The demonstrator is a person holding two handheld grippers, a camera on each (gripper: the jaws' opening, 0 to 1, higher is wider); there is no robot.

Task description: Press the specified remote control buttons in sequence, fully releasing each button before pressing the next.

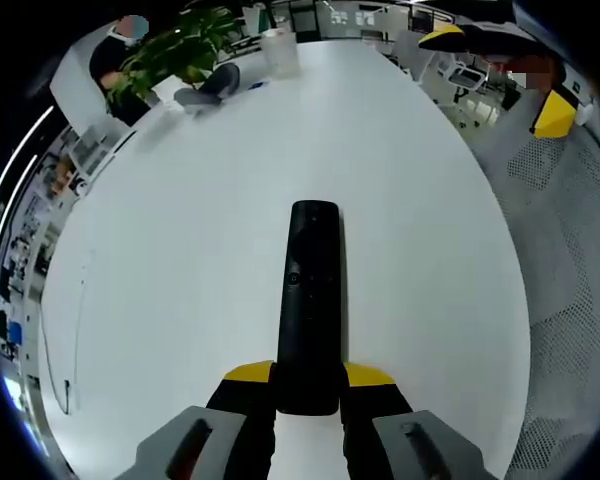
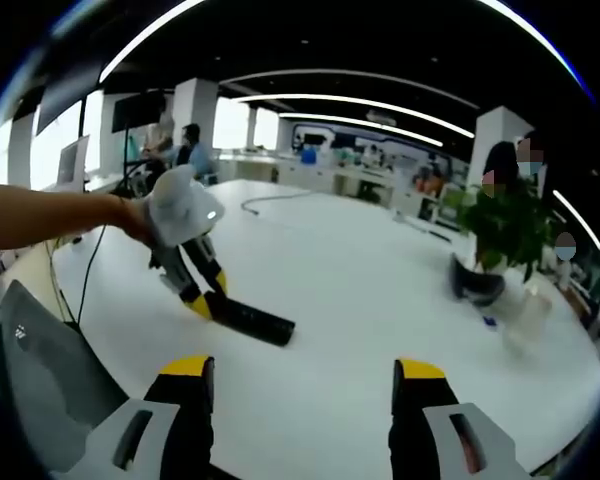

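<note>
Black remote control (image 1: 308,305), lying flat on the white table (image 1: 180,250) and clamped at its near end by the left gripper (image 1: 308,385), is best held steady while the right gripper (image 2: 300,385), jaws apart, is lowered squarely onto one button.

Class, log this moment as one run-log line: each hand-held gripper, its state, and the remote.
left hand-held gripper: shut on remote | right hand-held gripper: open, above table | buttons: untouched
</note>
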